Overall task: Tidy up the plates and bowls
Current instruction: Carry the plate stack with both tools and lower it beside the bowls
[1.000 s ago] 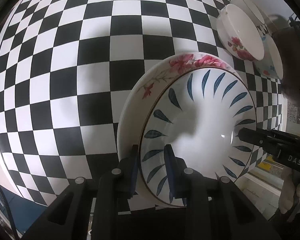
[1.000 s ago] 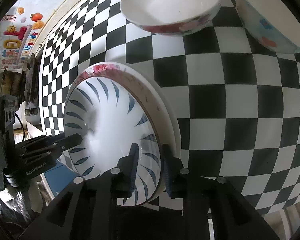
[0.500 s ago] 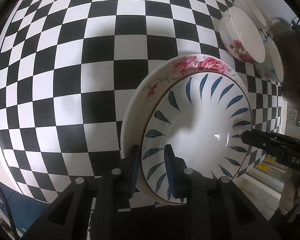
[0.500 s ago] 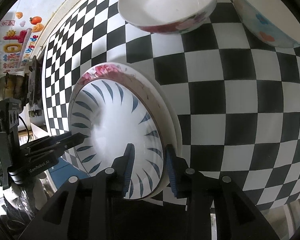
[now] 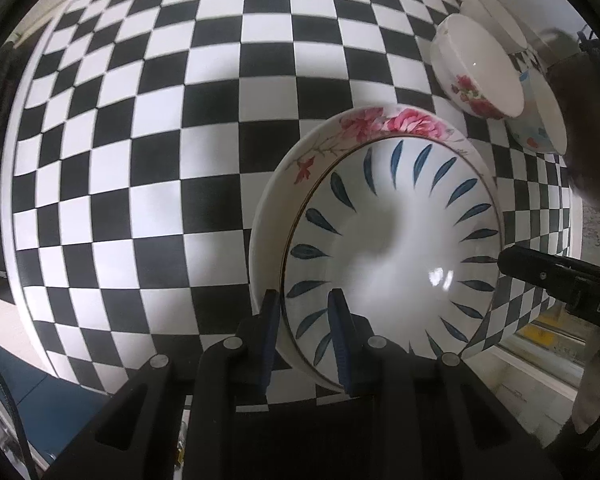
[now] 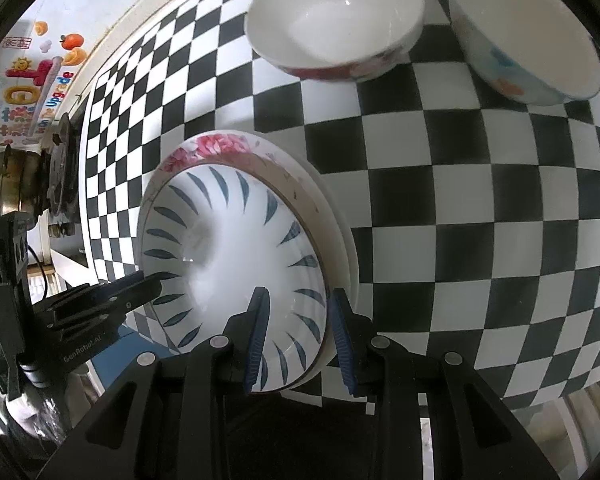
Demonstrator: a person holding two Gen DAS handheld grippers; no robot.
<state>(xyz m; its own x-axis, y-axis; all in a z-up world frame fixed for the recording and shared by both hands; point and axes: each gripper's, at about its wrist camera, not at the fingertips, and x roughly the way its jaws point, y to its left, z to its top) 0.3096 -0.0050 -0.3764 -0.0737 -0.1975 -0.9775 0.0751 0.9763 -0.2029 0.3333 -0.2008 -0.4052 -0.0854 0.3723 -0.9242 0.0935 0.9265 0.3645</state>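
Grippers from both sides meet at one stack of plates on a checkered surface (image 5: 140, 160). At the bottom of the left wrist view, the left gripper (image 5: 305, 342) is clamped on the near rim of a blue-leaf plate (image 5: 400, 240), one blue pad outside the rim and one inside. That plate rests on a rose-patterned plate (image 5: 380, 118), whose flowered edge shows beyond it at centre frame. At the bottom of the right wrist view, the right gripper (image 6: 298, 336) straddles the rims of both plates with its pads apart, standing clear of the edges. Beyond the stack, in the upper right of the left view, a white bowl with red flowers (image 5: 476, 76) sits just beside a bowl with blue and orange marks (image 5: 540, 128). A metal pot (image 6: 4, 184) stands at the far left of the right view.
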